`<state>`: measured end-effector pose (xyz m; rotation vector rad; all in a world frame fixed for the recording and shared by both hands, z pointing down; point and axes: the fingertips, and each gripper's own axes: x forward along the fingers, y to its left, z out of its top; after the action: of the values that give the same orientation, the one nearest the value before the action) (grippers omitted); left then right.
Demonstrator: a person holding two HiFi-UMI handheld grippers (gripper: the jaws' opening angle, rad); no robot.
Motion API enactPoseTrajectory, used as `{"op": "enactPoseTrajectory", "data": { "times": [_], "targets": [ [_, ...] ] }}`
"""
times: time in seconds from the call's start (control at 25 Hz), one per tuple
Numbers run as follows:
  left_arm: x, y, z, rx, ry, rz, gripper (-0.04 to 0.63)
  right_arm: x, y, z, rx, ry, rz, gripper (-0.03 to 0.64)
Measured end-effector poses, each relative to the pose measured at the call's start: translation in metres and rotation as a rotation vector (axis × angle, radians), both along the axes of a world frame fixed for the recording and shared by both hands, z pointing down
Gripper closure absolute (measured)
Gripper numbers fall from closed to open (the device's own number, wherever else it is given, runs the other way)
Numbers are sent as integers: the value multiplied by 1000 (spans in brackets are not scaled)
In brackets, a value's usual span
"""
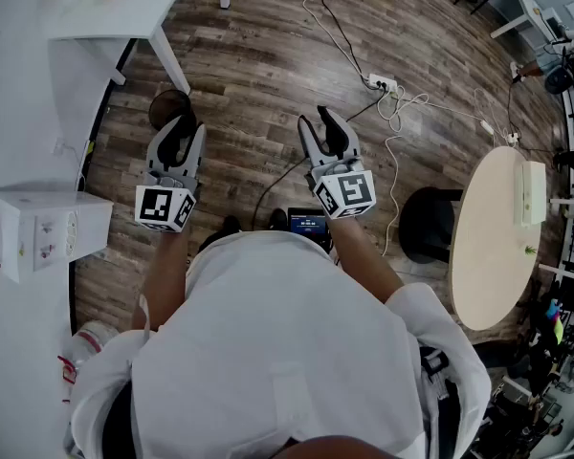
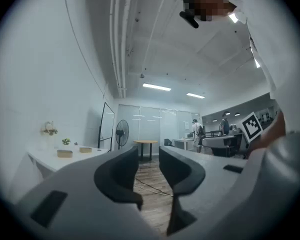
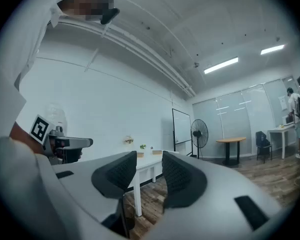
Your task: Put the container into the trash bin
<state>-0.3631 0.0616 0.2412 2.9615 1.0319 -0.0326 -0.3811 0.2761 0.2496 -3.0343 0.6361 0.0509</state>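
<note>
Step in hand (my reading): the approach, with no grasp begun.
- To do it well, turn towards the person's left and bring one pair of jaws level onto the container [image 1: 48,229], which is white and box-shaped.
- The box looks wide, so take it across a narrow side or an edge, with the jaws fully spread before closing.
- Square the jaws to the wall of the box so it does not twist out.
- Carry it low to the bin [image 1: 165,110] and let go only once it is over the rim.

Left gripper [image 2: 149,156]: jaws apart with a modest gap. Nothing is held or touched, and only the wood floor [image 1: 268,84] and a cable [image 1: 349,41] show through the gap.

Right gripper [image 3: 149,161]: jaws apart at their widest and also empty. A white table leg and floor show between them.

Both grippers point level and forward, side by side in front of the person's chest, well apart from each other.

The container stands on the white surface [image 1: 19,142] at the person's left, well apart from both grippers and outside the line of either pair of jaws.

The bin is a dark round thing on the floor. In the head view it lies just past the tips of the left jaws, beside the leg of the white table.
</note>
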Motion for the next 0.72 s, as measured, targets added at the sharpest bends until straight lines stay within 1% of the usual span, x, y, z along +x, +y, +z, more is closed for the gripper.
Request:
{"op": "enactPoseTrajectory", "data": {
  "times": [0.12,0.2,0.28,0.4,0.56,0.72],
  "targets": [
    [2,18,-18,-11,35,3,469,1,15,-16,-16,43,-30,442],
    [4,30,-25,-26,36,9,469,1,29,-20,-15,58,-42,442],
    [3,42,-27,-36,31,19,469,-3,43,-19,7,61,-56,442],
    [1,61,-23,-30,13,31,473,-10,65,-10,49,48,-67,440],
    [2,83,-22,-18,11,49,480,-13,93,-2,51,35,-48,440],
    [8,105,-30,-11,30,46,483,-9,121,-7,40,50,-47,440]
  ]
}}
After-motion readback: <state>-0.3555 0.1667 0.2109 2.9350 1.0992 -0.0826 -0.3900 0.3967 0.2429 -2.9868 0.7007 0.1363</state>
